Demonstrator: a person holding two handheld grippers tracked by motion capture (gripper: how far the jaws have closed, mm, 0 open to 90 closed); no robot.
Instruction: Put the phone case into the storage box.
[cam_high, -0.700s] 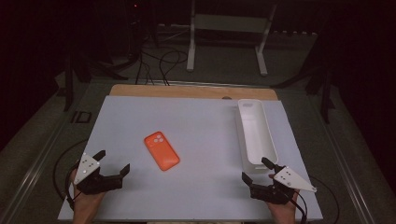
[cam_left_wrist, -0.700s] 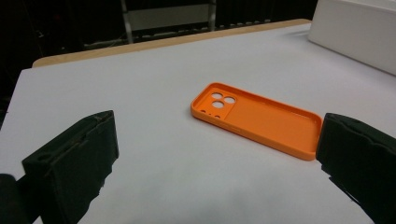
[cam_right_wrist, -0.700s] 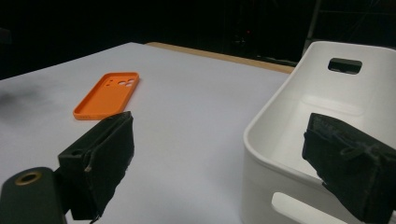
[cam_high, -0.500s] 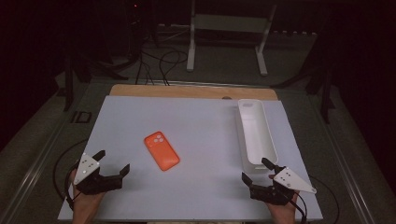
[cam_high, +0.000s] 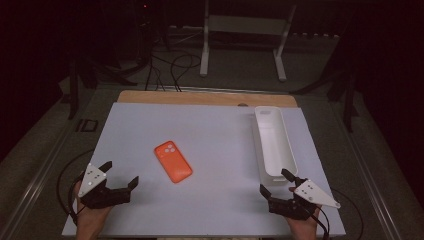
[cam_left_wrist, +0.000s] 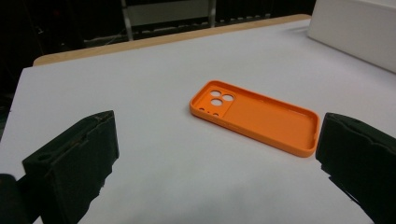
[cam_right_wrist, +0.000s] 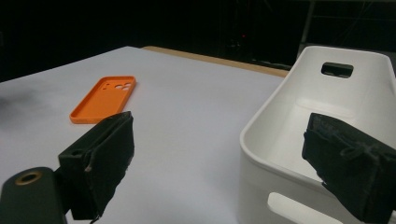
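Note:
An orange phone case (cam_high: 173, 161) lies flat near the middle of the white table top (cam_high: 215, 130), hollow side up with its camera holes toward the far end. In the left gripper view the orange phone case (cam_left_wrist: 256, 115) rests ahead of my open jaws. My left gripper (cam_high: 120, 174) is open at the front left, a short way from the case. At the front right my right gripper (cam_high: 275, 181) is open, just before the near end of a long white bin (cam_high: 273, 141). The right gripper view has the white bin (cam_right_wrist: 327, 126) empty and the orange phone case (cam_right_wrist: 103, 98) farther off.
A wooden strip (cam_high: 205, 97) runs along the table's far edge. Beyond it stand a white metal stand (cam_high: 242, 30) and loose cables (cam_high: 170, 65) on the dark floor. A small dark object (cam_high: 86, 125) lies off the table's left side.

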